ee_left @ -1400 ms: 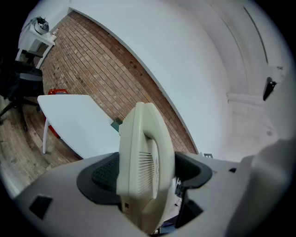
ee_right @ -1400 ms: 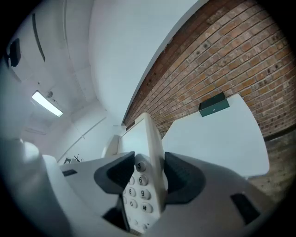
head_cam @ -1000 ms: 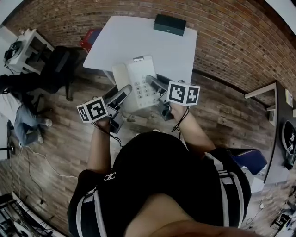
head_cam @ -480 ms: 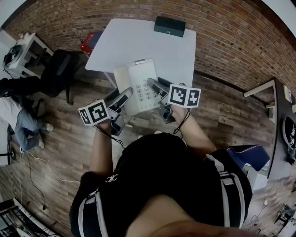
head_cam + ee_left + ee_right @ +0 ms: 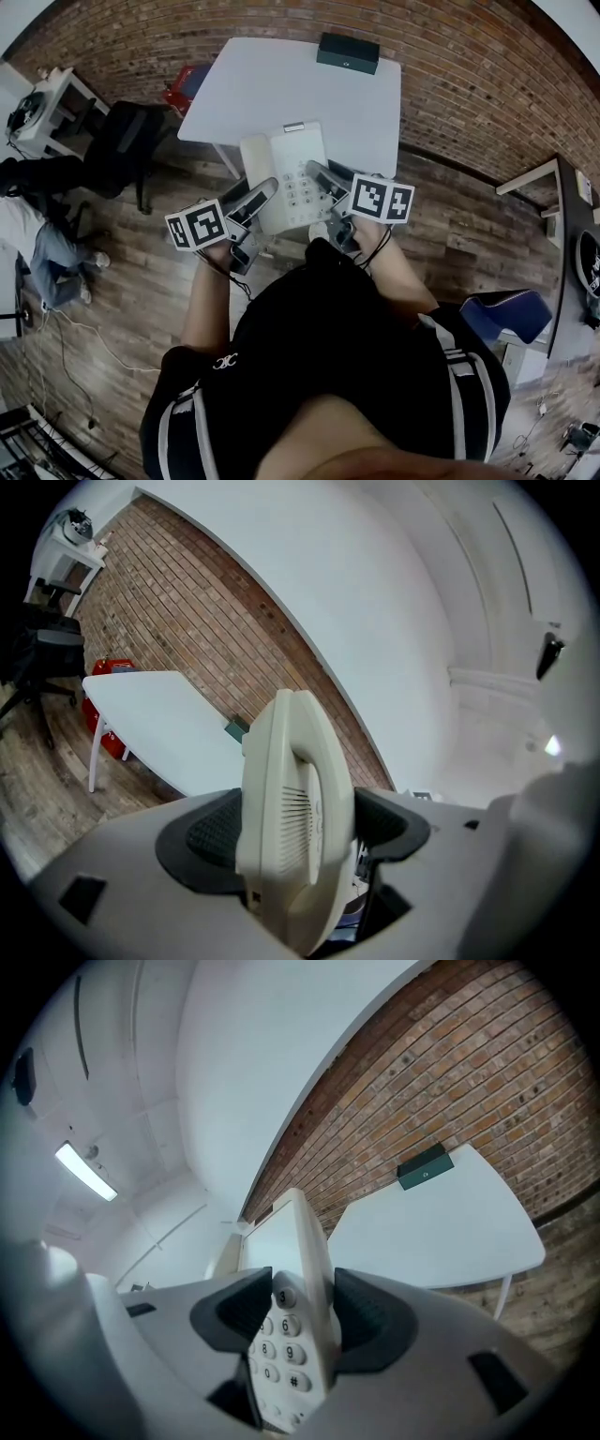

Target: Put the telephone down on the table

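Left gripper [image 5: 255,195] and right gripper [image 5: 319,176] clamped on the telephone [image 5: 286,167] near the worktop [image 5: 281,84].
If released early, it could be dropped.

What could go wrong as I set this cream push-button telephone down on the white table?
The cream push-button telephone hangs partly over the wooden floor, pinched only at its side edges by the left gripper and the right gripper. If either slips, it could fall. The white table seems to reach only under the telephone's far part, so setting it down too early may leave it overhanging and tipping off.
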`<action>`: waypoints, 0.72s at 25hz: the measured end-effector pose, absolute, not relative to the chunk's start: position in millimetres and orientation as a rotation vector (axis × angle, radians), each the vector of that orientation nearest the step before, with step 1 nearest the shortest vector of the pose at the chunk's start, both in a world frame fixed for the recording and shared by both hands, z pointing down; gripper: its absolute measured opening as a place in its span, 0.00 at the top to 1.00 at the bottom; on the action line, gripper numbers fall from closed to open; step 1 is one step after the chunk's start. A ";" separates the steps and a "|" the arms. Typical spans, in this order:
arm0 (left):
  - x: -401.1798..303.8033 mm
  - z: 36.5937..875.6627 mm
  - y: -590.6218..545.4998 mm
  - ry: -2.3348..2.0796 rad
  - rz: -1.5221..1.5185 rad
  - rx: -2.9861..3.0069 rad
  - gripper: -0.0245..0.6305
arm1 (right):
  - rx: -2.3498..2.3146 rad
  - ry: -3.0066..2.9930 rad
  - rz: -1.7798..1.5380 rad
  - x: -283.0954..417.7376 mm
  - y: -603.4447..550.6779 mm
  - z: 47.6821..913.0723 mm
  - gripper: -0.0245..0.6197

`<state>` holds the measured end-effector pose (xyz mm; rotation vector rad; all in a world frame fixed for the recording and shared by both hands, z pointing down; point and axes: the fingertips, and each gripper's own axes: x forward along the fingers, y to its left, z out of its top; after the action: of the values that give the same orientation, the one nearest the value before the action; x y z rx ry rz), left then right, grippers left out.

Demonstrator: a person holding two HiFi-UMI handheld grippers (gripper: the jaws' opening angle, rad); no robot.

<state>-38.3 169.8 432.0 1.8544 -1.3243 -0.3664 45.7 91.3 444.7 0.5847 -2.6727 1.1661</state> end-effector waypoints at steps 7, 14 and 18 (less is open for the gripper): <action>-52.8 433.2 148.8 -1.318 -0.358 1.855 0.41 | 0.592 -2.677 1.169 31.6 70.3 445.5 0.66; -66.6 432.9 117.2 -1.320 -0.362 1.876 0.41 | 0.594 -2.694 1.151 17.9 38.8 444.7 0.66; -77.0 440.7 103.5 -1.320 -0.358 1.879 0.41 | 0.595 -2.697 1.157 7.7 25.2 452.9 0.66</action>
<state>-77.0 103.5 440.7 1.8786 -1.3203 -0.3579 7.7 25.2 452.9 0.5951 -2.6971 1.1567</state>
